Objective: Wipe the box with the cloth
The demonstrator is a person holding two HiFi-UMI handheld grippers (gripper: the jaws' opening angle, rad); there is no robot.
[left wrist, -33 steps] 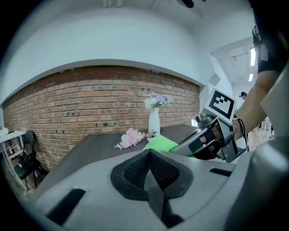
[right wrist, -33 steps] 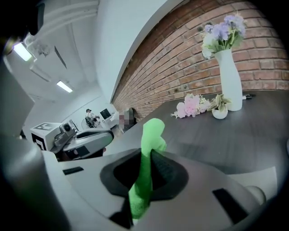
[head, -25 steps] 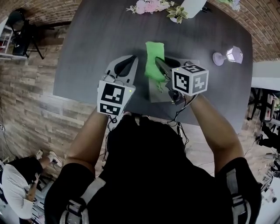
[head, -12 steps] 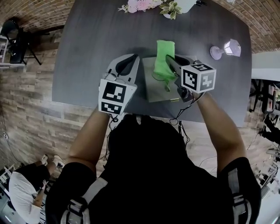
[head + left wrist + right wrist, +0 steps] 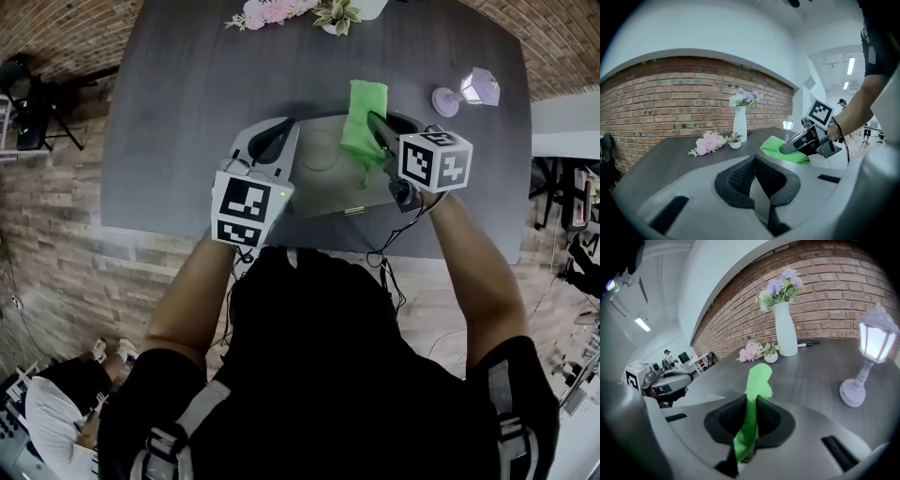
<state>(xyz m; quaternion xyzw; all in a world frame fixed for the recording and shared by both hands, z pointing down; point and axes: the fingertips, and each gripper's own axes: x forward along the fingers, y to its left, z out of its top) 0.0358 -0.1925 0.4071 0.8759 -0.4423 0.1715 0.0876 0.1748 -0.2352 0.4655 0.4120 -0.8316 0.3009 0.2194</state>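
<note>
- The right gripper (image 5: 749, 405) is clamping the green cloth (image 5: 364, 120) between its jaws, and the cloth is trailing across the far edge of the grey box (image 5: 326, 187).
- The left gripper (image 5: 754, 161) is being held at the box's left edge, jaws pressed together on nothing.
- The box is lying flat on the dark table (image 5: 187, 112) (a small lamp (image 5: 467, 91) is standing near its right corner).

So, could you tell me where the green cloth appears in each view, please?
Head view: green cloth upper centre, on the box, left of the lamp.
Left gripper view: cloth right of centre, just below the lamp.
Right gripper view: cloth centre, clamped in the right tool, lamp far right.
Shared landmark: the lamp.
</note>
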